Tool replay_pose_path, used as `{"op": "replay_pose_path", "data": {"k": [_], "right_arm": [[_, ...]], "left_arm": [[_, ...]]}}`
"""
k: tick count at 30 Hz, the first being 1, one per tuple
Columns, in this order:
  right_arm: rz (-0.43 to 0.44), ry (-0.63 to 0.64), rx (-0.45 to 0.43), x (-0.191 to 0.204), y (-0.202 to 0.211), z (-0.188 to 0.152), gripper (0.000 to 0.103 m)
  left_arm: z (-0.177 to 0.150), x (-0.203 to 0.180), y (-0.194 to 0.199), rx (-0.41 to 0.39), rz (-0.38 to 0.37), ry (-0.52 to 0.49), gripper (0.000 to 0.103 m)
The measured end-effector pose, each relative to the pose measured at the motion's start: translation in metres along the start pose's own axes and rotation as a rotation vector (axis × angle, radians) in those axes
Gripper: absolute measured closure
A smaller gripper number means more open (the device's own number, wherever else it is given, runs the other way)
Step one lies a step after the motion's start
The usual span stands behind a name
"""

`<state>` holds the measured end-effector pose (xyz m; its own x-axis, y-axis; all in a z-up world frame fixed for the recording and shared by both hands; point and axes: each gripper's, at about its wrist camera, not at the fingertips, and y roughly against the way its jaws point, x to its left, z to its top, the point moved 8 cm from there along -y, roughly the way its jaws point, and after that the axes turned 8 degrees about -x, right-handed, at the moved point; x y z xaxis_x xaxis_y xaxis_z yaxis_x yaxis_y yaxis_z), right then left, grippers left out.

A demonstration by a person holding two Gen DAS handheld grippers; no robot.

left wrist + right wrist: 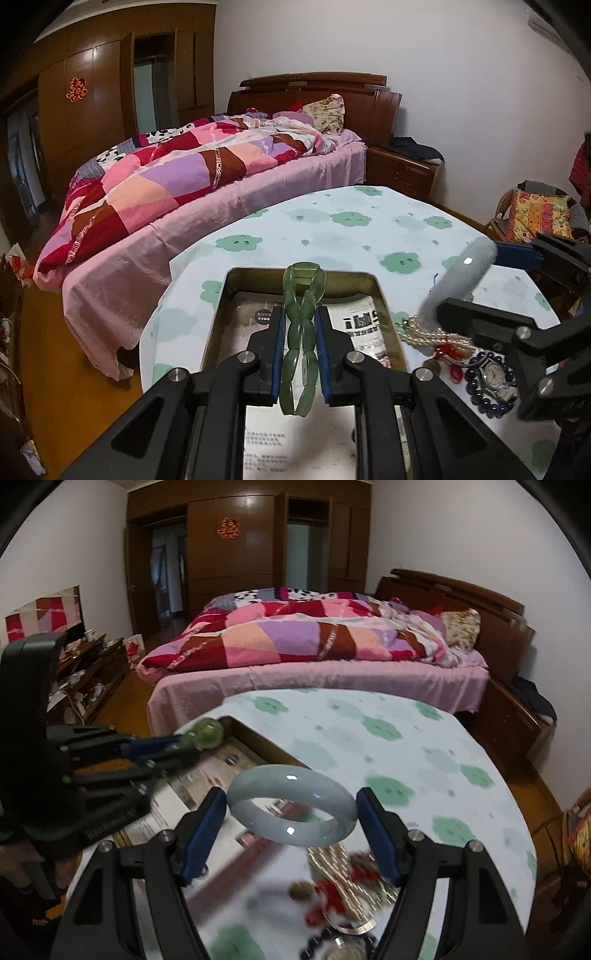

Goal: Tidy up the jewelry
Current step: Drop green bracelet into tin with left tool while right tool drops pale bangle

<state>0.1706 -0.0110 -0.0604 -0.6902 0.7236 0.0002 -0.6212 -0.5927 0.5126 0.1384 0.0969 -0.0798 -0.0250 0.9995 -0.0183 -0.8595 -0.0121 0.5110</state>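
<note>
The table (332,221) carries a metal tin (384,295) lined with printed paper (362,325). Over the tin, the left gripper (300,314) clamps a green link bracelet (301,332), folded and pointing lengthwise away along the fingers. The right gripper (291,808) grips a pale jade bangle (291,808) lying nearly flat, held across its width. Pearls (424,334) and a watch (493,374) lie beside the tin.

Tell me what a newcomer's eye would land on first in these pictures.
First, the pale jade bangle clamped across the right hand-held gripper, held over the table. Next, the green jade link bracelet pinched in the left hand-held gripper, above the open tin box. Behind them sits the bright patchwork quilt on the bed.
</note>
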Motion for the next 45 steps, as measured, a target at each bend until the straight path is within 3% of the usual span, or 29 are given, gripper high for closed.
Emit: {"op": "replay_pose_path", "data": {"k": [9,25,27,32,33,45], "right_arm": [[0.042,0.025,0.049,0.02,-0.044,-0.005,0.028],[0.05,0.053,0.132,0.021,-0.071,-0.025,0.028],[0.048,0.058,0.132,0.022,-0.071,-0.025,0.028],[0.067,0.056,0.117,0.021,-0.07,-0.024,0.024],[0.063,0.058,0.114,0.02,-0.07,-0.023,0.023],[0.076,0.046,0.028,0.015,-0.045,-0.011,0.013]], "left_arm": [[-0.008,0.02,-0.017,0.032,0.012,0.028,0.088],[-0.014,0.029,-0.031,0.057,0.048,0.021,0.086],[-0.014,0.031,-0.032,0.07,0.052,0.033,0.083],[-0.008,0.031,-0.025,0.033,0.036,0.058,0.037],[-0.006,0.031,-0.023,0.021,0.051,0.051,0.034],[0.002,0.037,-0.015,-0.005,0.092,0.045,0.033]]}}
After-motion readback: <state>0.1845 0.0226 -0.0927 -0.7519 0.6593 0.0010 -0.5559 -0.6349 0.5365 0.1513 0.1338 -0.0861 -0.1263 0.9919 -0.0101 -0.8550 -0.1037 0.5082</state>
